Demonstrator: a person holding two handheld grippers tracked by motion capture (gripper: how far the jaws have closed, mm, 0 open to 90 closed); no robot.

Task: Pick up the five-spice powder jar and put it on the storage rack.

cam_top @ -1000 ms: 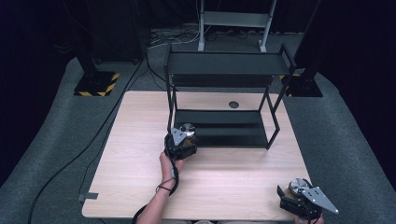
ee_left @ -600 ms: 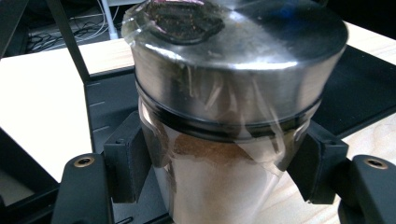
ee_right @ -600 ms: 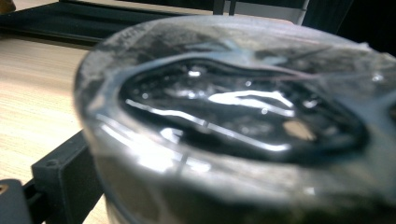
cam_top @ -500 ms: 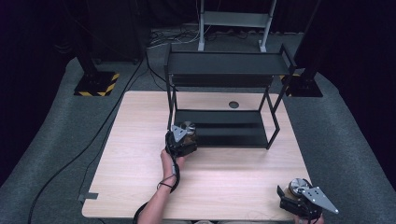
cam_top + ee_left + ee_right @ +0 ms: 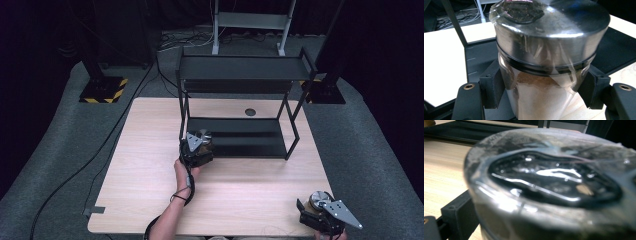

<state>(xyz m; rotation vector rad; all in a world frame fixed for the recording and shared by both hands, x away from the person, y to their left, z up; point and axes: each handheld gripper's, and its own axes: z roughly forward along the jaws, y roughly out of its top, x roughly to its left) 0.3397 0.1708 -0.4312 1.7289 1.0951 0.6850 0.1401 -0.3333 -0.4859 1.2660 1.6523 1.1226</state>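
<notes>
I hold a glass spice jar with steel lid clamped upright in my left gripper at the near-left corner of the black two-tier metal shelf rack, ready to shelve; my right gripper grips a second steel-lidded jar at the table's near right, waiting its turn

In my left gripper, black-jawed, I see a jar with a silver metal lid, a black ring beneath it and tan-brown powder inside. Beyond it stands a black shelf rack on the pale wood-grain table. My right gripper, black with a grey plate, carries a second jar, its top silvery and dark.
</notes>
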